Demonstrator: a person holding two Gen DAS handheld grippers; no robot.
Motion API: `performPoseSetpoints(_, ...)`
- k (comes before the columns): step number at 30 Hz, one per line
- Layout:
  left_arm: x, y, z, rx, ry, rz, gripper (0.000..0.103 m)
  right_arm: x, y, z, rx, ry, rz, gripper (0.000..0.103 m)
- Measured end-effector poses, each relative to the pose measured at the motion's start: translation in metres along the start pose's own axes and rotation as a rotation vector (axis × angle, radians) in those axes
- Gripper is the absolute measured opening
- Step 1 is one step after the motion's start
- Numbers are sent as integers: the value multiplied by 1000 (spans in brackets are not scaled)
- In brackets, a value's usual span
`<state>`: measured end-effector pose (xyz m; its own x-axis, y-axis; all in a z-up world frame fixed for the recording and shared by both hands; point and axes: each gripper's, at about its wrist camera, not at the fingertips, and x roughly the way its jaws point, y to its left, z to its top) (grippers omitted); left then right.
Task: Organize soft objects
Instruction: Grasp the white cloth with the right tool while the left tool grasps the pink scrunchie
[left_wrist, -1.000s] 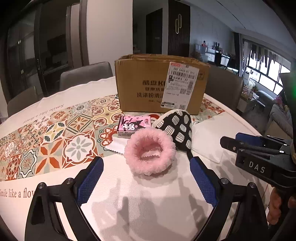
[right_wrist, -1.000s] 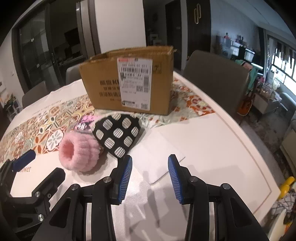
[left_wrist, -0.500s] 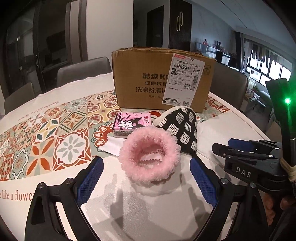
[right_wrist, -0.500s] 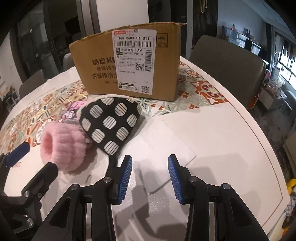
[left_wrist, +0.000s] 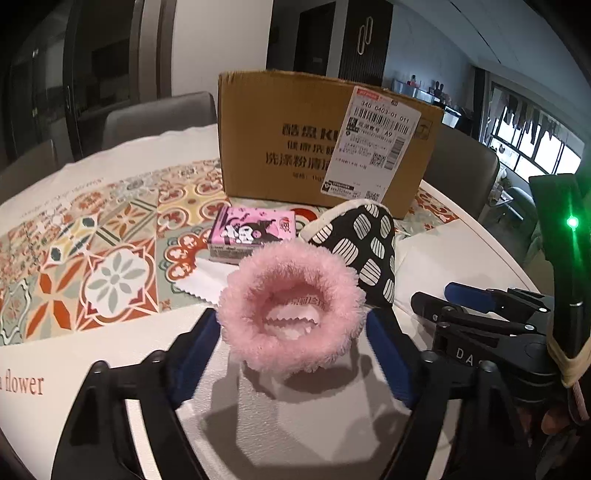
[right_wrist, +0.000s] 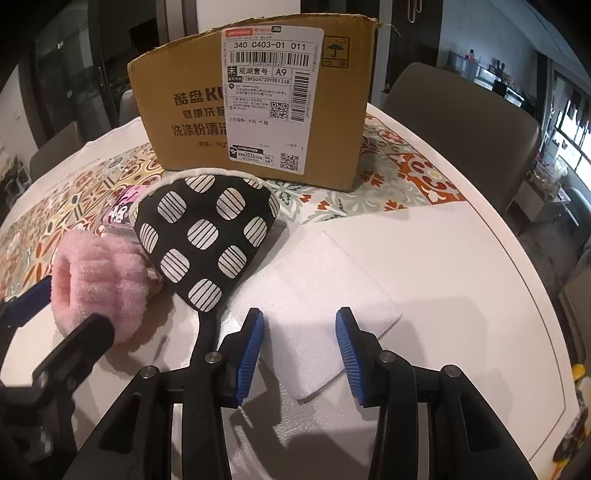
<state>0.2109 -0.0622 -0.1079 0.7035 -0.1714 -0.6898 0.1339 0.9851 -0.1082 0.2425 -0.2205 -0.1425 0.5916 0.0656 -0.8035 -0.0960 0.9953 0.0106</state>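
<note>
A pink fluffy ring (left_wrist: 295, 269) (right_wrist: 99, 280) lies on the white table (left_wrist: 110, 343), between the blue pads of my left gripper (left_wrist: 291, 343). Its jaws are closing and the pads stand at the fluff's edges without squeezing it. Behind the ring a black pouch with white striped dots (left_wrist: 365, 243) (right_wrist: 207, 232) leans beside a pink cartoon tissue pack (left_wrist: 251, 230). My right gripper (right_wrist: 299, 332) hovers open over a white foam sheet (right_wrist: 325, 280), with nothing between its fingers. It also shows at the right of the left wrist view (left_wrist: 436, 295).
An open cardboard box (left_wrist: 280, 140) (right_wrist: 184, 110) stands behind the objects on a patterned runner (left_wrist: 110, 258). A white cloth with a zigzag edge (left_wrist: 199, 277) lies under the tissue pack. Grey chairs (right_wrist: 461, 110) ring the table. The table edge curves at the right (right_wrist: 535, 295).
My left gripper moved forward and down to straddle the pink ring, and its jaws narrowed. My right gripper came lower and closer to the foam sheet, its gap unchanged.
</note>
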Motion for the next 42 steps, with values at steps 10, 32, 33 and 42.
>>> performPoseSetpoints(10, 0, 4, 3, 9, 14, -5, 39, -4, 9, -4, -35, -10, 13, 12)
performPoseSetpoints(32, -66, -11, 18, 91, -130, 11, 28, -65, 1, -3, 57, -120, 1, 8)
performPoseSetpoints(33, -68, -11, 19, 90, -134, 11, 28, -70, 1, -3, 62, -131, 4, 8)
performPoseSetpoints(42, -89, -11, 27, 94, -174, 12, 28, -103, 5, 2, 68, -211, 24, 8)
